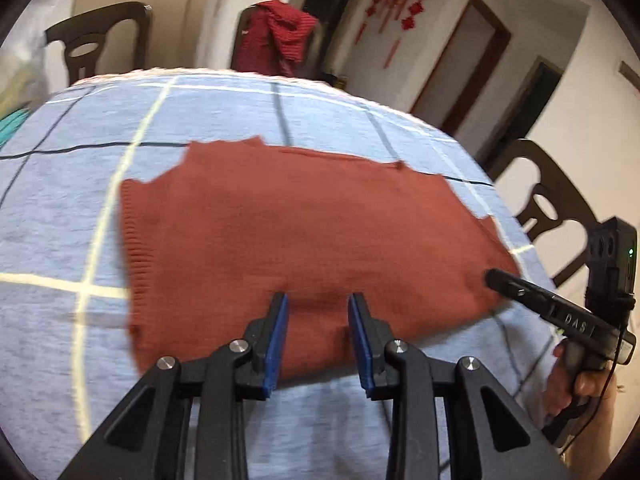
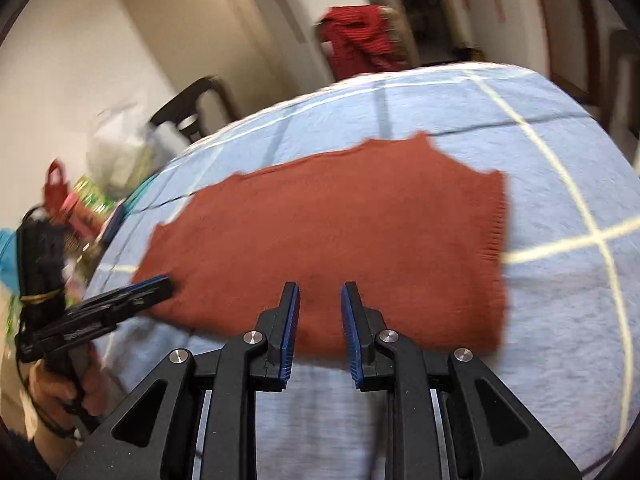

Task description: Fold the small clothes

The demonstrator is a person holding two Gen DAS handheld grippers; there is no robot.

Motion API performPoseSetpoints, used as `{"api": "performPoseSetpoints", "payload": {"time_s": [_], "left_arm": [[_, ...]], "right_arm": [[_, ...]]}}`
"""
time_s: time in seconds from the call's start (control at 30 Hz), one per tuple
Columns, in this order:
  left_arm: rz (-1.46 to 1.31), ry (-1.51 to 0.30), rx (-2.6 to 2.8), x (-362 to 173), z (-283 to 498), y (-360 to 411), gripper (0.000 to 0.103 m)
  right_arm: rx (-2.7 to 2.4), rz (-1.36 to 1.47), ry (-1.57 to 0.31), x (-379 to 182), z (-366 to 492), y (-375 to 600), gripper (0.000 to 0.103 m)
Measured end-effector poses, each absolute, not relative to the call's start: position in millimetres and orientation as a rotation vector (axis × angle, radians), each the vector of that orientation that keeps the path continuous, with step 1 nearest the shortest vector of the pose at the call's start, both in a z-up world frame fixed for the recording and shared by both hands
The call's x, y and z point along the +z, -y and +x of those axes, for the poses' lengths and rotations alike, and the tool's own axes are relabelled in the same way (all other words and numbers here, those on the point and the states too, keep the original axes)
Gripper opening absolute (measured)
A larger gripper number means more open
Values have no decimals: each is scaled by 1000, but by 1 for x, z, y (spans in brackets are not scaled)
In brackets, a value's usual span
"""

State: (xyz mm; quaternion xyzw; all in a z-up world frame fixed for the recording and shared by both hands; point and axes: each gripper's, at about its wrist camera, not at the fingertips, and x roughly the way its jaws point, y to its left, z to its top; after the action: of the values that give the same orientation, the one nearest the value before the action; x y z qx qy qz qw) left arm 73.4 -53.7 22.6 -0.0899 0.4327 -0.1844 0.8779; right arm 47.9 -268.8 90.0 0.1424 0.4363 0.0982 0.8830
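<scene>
Lying flat on the blue checked table cover (image 1: 60, 216), toward its near edge, a rust-red knitted jumper (image 1: 300, 232) looks already folded into a rough rectangle, ribbed hem at one end; left gripper (image 1: 318, 300) hovers over the jumper's near edge, jaws apart, nothing between them; right gripper (image 2: 320, 290) likewise poised at the near edge, jaws apart and empty; each tool's tip reaches the jumper's near corner in the other's view, though motion blur hides whether it touches.

Risks, as judged: pinching only the top layer would peel the fold open; snagging the cover along with the knit would drag both and rumple the shape; uneven lifting by the two hands would skew the edge.

Around: dark wooden chairs (image 1: 100, 40) beyond the far edge, one draped with a red garment (image 1: 280, 36); bags and clutter (image 2: 92, 196) off one side of the table; red wall decorations (image 1: 400, 0); nothing sits on the jumper itself.
</scene>
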Motion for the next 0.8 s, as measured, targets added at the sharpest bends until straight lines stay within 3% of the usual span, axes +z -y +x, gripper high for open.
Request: {"api": "performPoseSetpoints", "payload": {"time_s": [0.13,0.8], "left_arm": [[-180,-916,-377,21,69,50,33],[-52,-856,-217,30,62,42,33]], "right_arm": [[199,381,-914,81,46,287,22],[67,160,-877,94,38,275,22]]}}
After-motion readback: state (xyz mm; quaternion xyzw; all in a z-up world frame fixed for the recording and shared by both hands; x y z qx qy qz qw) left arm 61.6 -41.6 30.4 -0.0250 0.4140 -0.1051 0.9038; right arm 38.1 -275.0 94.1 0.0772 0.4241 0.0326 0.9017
